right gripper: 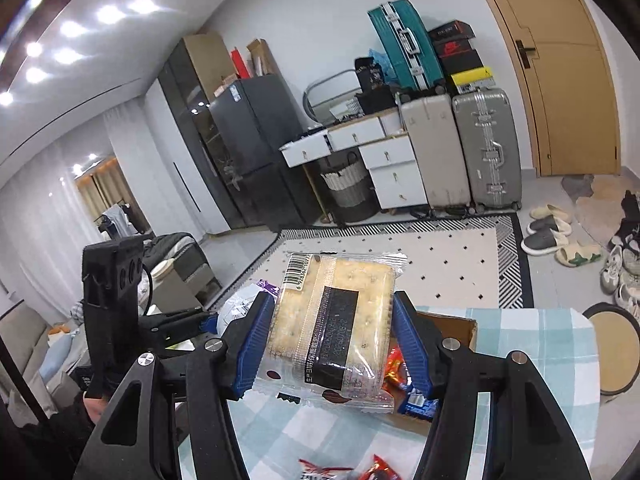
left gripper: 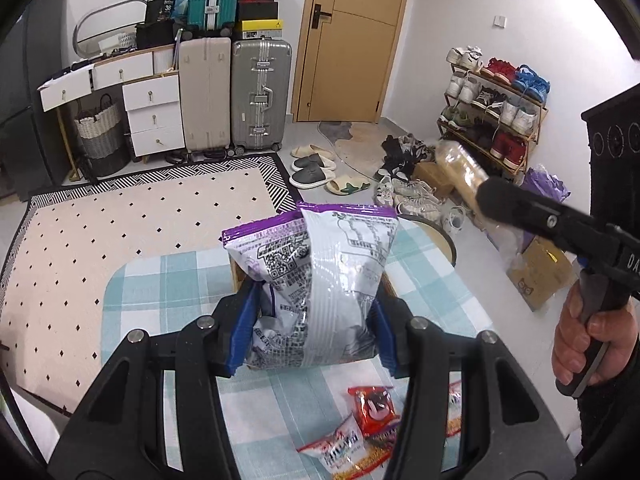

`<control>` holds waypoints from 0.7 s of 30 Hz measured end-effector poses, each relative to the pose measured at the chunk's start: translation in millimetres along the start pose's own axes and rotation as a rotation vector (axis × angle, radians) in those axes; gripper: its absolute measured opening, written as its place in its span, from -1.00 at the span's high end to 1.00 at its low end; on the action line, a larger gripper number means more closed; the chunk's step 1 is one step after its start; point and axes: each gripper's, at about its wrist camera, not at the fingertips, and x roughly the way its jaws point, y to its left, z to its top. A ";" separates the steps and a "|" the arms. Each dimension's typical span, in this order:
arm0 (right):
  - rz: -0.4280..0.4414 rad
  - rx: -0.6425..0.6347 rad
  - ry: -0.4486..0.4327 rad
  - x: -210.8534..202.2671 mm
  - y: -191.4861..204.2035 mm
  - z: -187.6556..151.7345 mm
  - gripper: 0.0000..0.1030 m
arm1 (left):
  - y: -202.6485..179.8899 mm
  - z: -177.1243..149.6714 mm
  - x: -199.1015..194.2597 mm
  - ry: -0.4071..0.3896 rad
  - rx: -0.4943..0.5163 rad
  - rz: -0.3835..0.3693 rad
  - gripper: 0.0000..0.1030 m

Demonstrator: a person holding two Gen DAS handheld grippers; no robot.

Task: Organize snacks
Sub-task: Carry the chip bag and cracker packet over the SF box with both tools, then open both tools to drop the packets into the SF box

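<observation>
Snacks mid-transfer, both hands loaded: left gripper (left gripper: 310, 328) is clamped on a white-and-purple chip bag (left gripper: 320, 280), blue pads pressed into its lower sides, bag upright and off the desk (left gripper: 160, 280). Right gripper (right gripper: 326, 344) is closed on a clear-wrapped cracker pack (right gripper: 334, 320), pads on its two long edges, pack tilted up toward the camera

Cardboard box (right gripper: 456, 328) sits on the checked desk cloth just behind and below both loads, a few red and blue wrappers visible inside it. Loose packets (left gripper: 360, 428) lie on the desk nearer the person, not yet sorted

Step looks like carry-to-box, both items above or just short of it. Next move probably calls for bringing each over the opening, lowering, then releasing one at a time so the grippers don't collide. Chip bag is puffy and tall, may tip or sit proud of the box; crackers are brittle, so a low drop is safer
</observation>
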 end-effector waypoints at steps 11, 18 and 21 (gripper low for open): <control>-0.085 0.028 0.166 107.7 -71.5 -32.2 -0.16 | 13.8 -8.5 124.0 0.121 -0.006 0.025 0.07; -0.100 0.061 0.240 145.2 -104.3 -62.3 -0.16 | 27.2 -21.3 193.3 0.191 -0.025 0.035 0.07; -0.101 0.064 0.259 155.8 -112.1 -70.6 -0.16 | 29.4 -26.0 215.1 0.211 -0.022 0.039 0.06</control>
